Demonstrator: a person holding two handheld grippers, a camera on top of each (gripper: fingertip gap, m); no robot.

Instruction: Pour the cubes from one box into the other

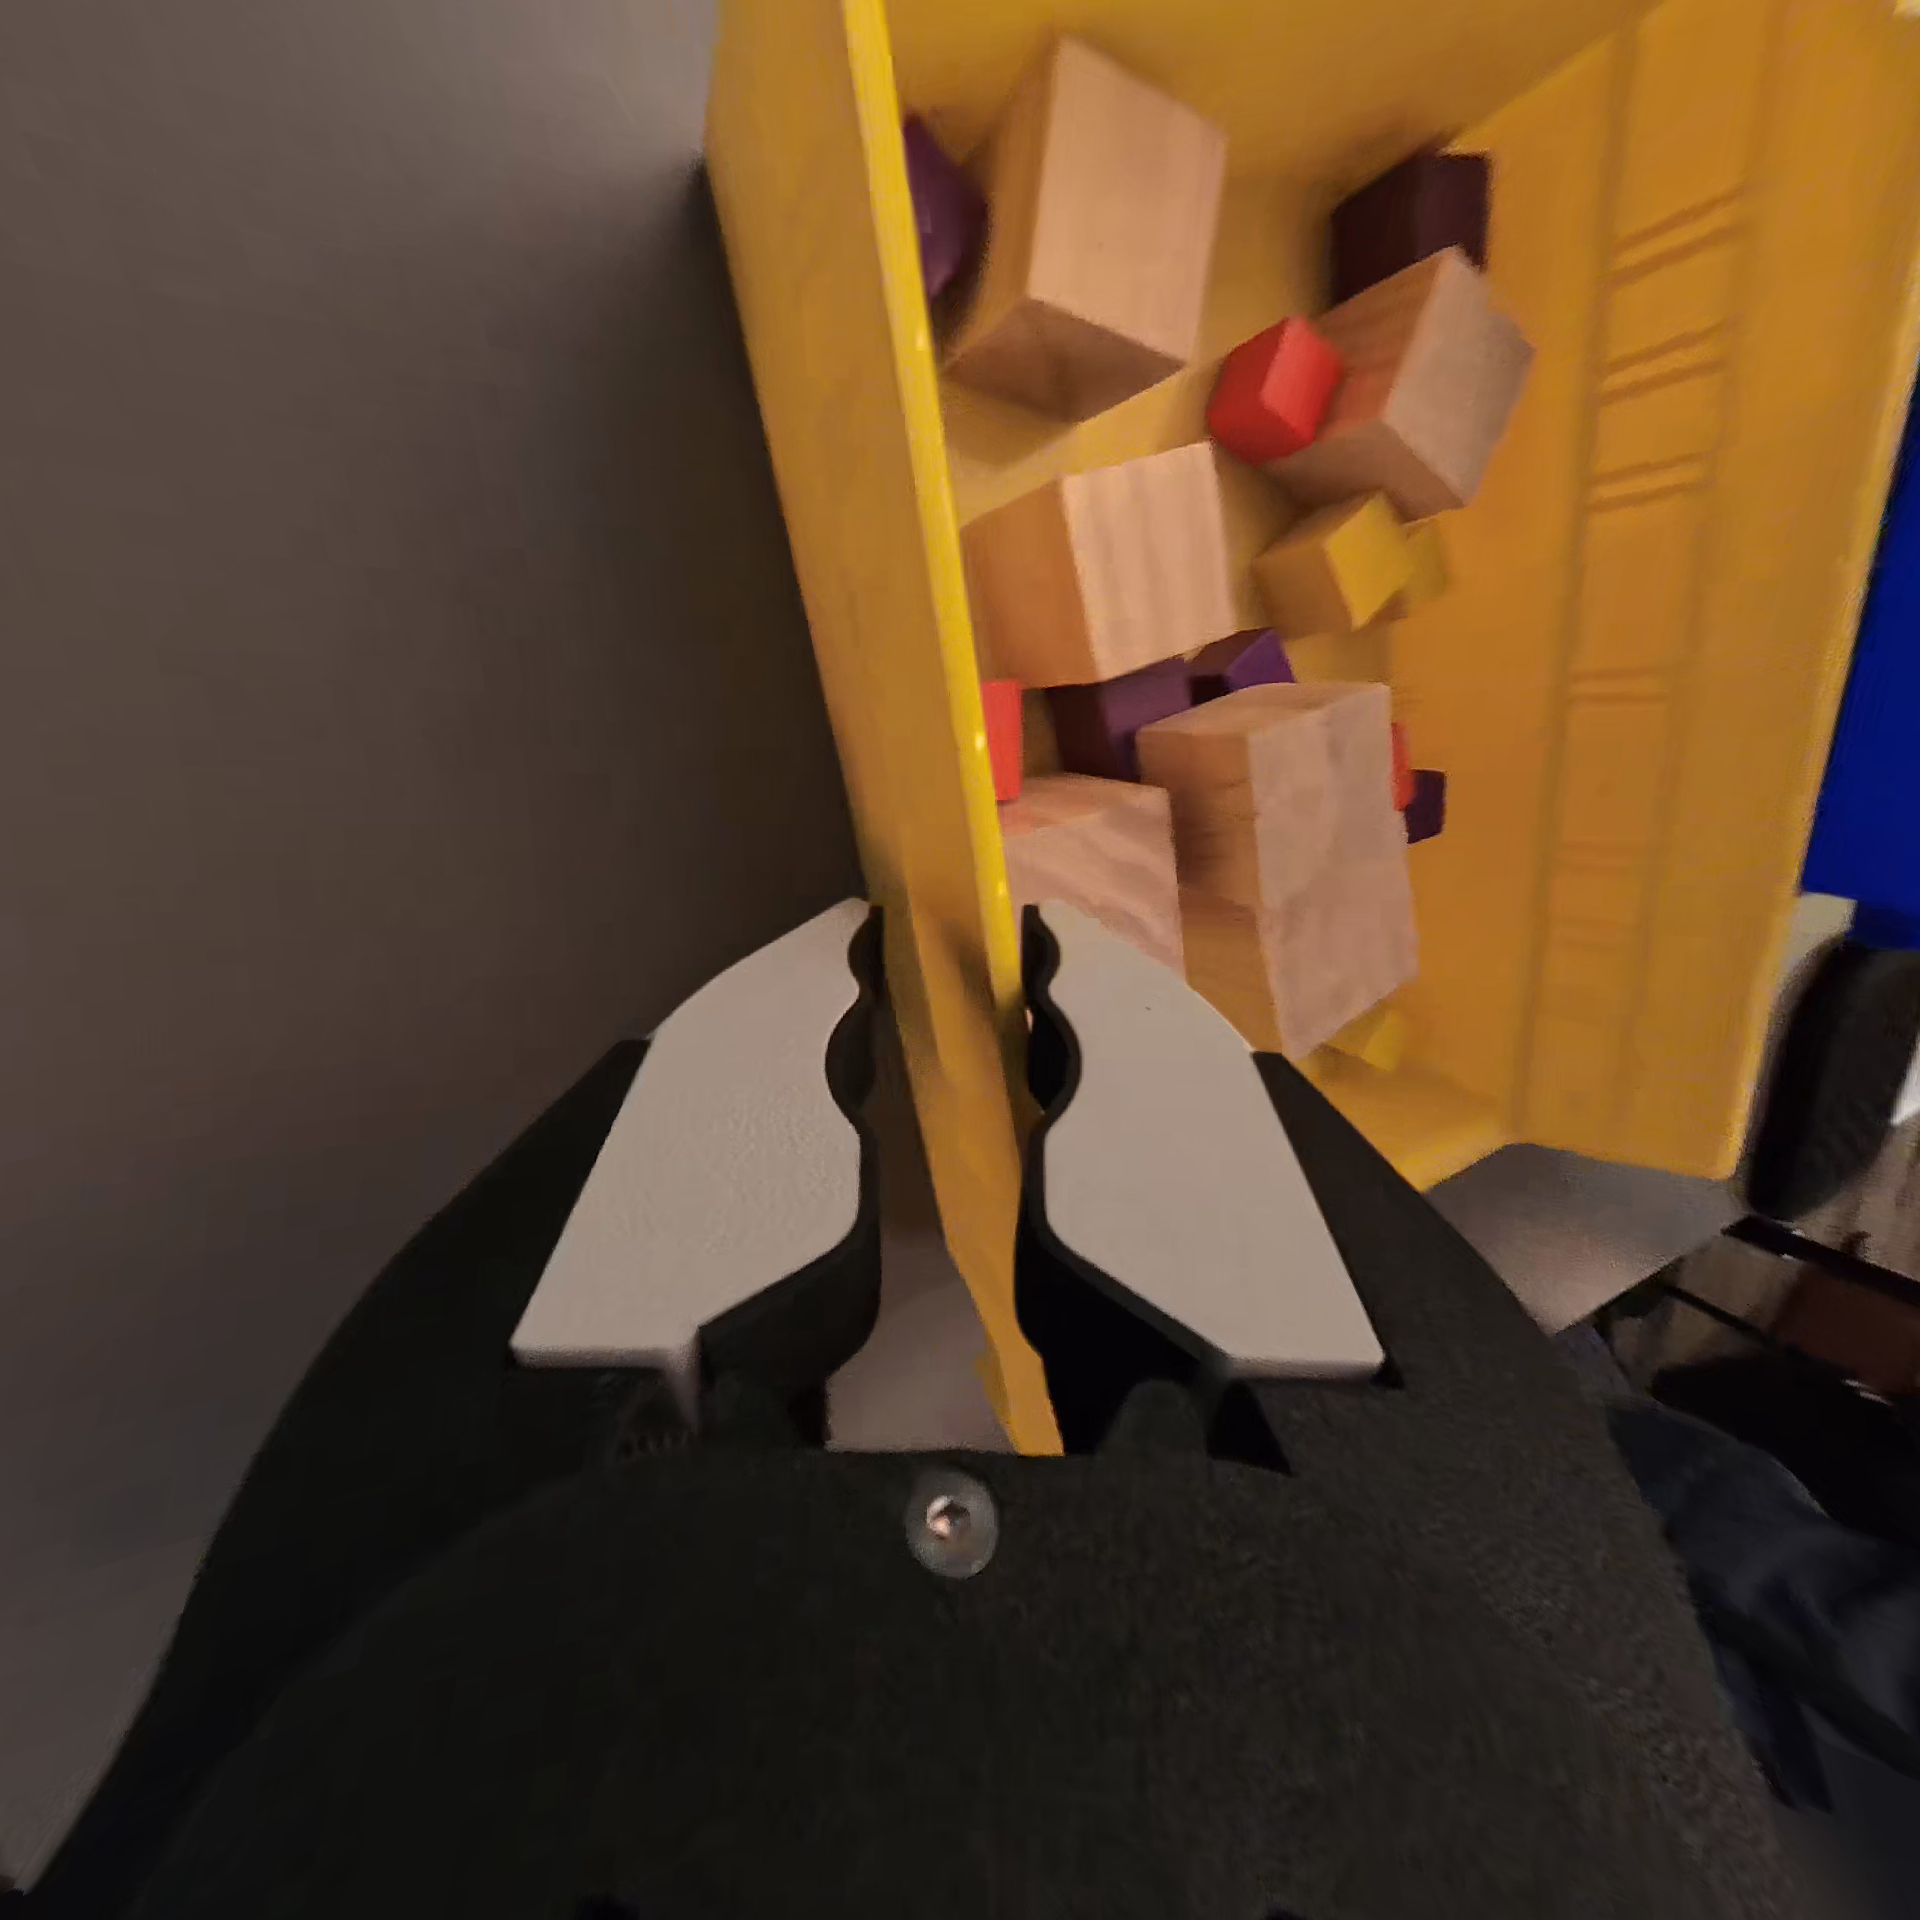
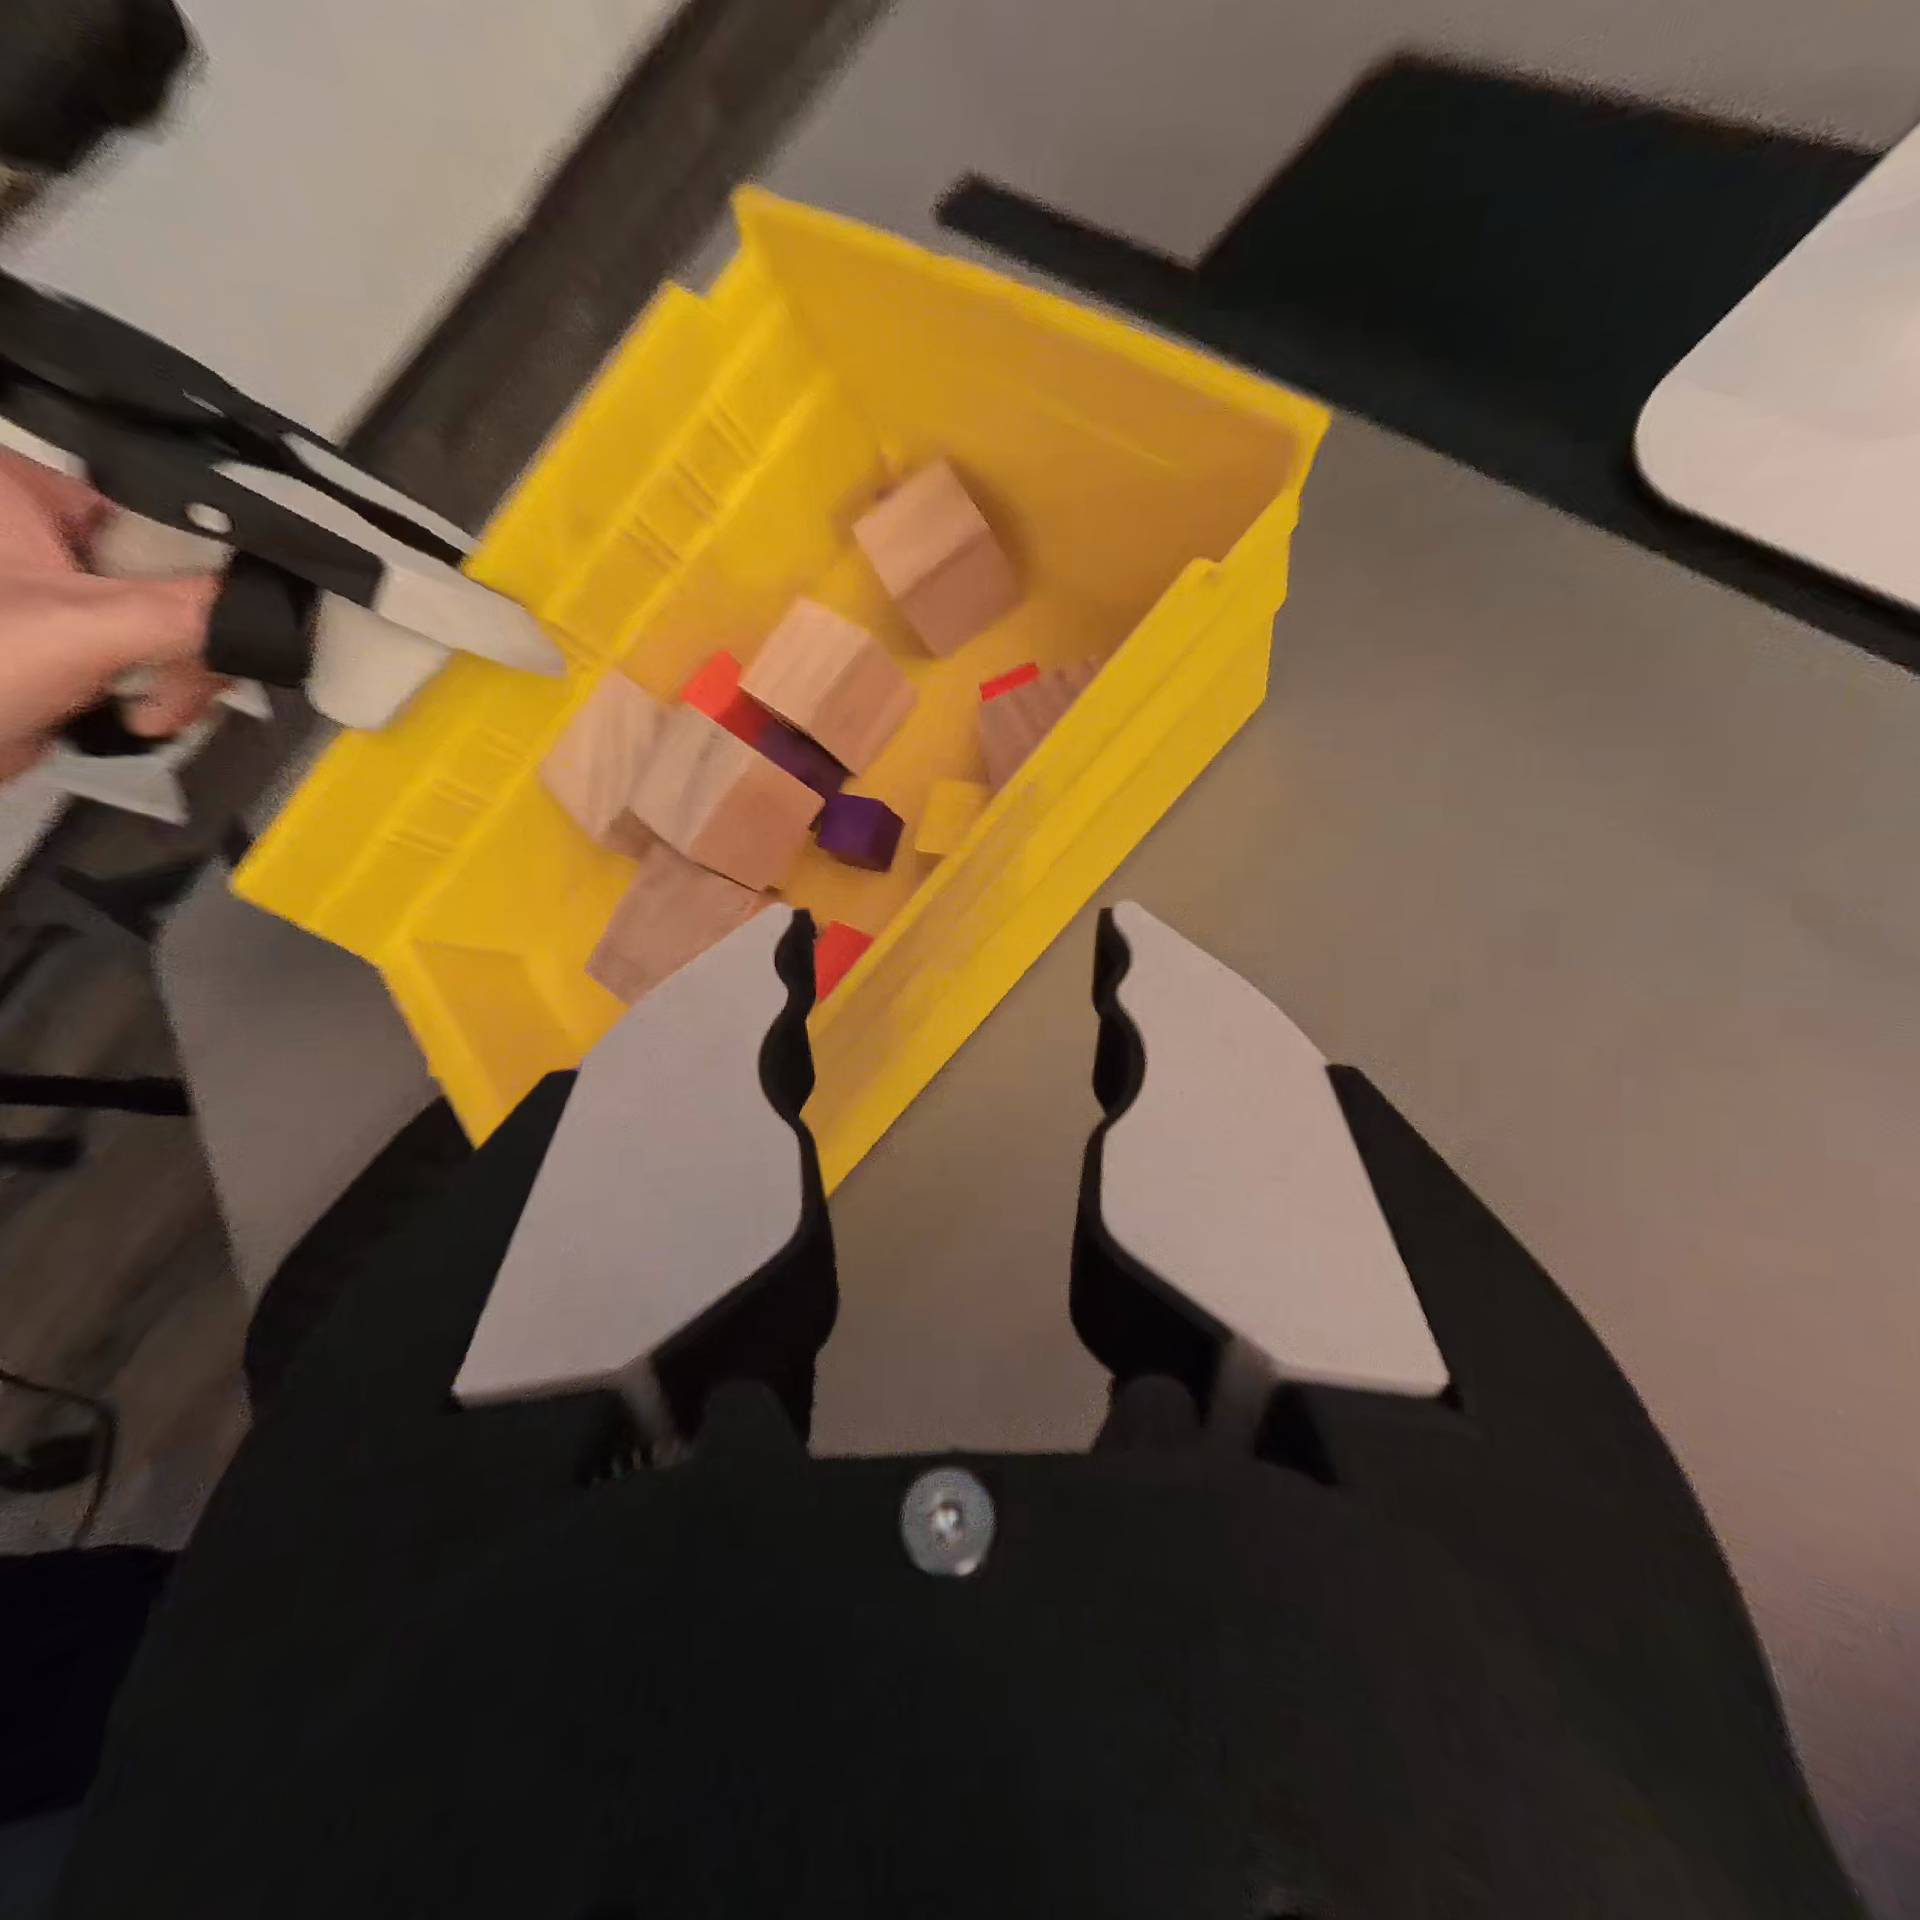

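Left gripper (image 1: pixel 951 997) jaws clamp the yellow box's (image 1: pixel 1621 727) thin wall; right gripper (image 2: pixel 945 997) gapes empty. Stiff, light plastic, probably; loose wooden cubes (image 2: pixel 727 790) shift weight.

A grey table (image 2: pixel 1455 831) carries a white tray (image 2: pixel 1808 416).

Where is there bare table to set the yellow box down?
Bare grey table lies right of the yellow box, out to the white slab. The box's left side is crowded by the left gripper. The right gripper hangs open over the near corner.
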